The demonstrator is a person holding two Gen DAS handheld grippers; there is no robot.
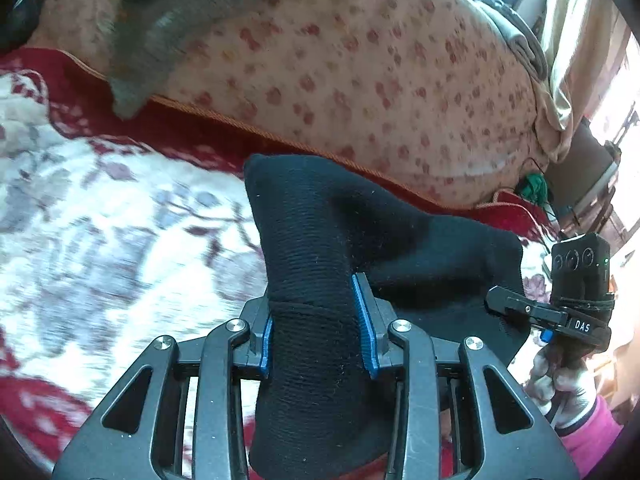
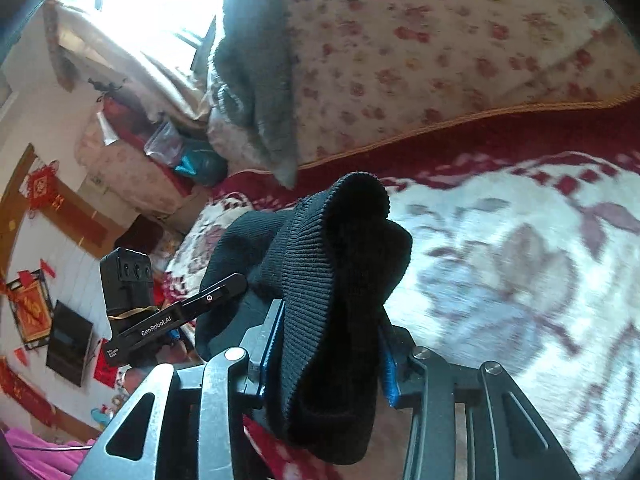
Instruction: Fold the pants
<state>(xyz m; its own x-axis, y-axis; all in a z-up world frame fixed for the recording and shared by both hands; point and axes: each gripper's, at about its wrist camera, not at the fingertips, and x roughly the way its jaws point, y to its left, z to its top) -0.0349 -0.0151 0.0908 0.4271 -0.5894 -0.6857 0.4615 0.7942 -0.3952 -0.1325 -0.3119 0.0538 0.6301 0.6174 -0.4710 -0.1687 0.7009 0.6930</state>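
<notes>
Between the blue-padded fingers point(image 1: 365, 320) of the left gripper point(image 1: 318, 326), a bunched length of the black knit pants point(image 1: 320, 248) is being clamped, the jaws closing tight on the fabric. From there the cloth is rising toward 12 o'clock and spreading out toward 3 o'clock, where the right gripper point(image 1: 516, 306) is showing side-on, its body reading "DAS" and the person's right hand point(image 1: 560, 384) in a pink sleeve wrapping around its handle.

Seen from the right wrist camera, the right gripper point(image 2: 328, 348) is likewise pinching the pants point(image 2: 340, 264), a ribbed hem folding over between its fingers and sagging below them. At 9 o'clock of that view the left gripper point(image 2: 218, 294) is lying along the edge of the same dark fabric, marked "GenRobot.AI".

The pants are hanging in the air between both tools, above a red and white floral blanket point(image 1: 120, 208) covering the bed. Beyond the blanket, at 12 o'clock, a peach quilt with red flowers point(image 1: 360, 60) is lying heaped, with a grey garment point(image 1: 168, 28) draping over its edge.
</notes>
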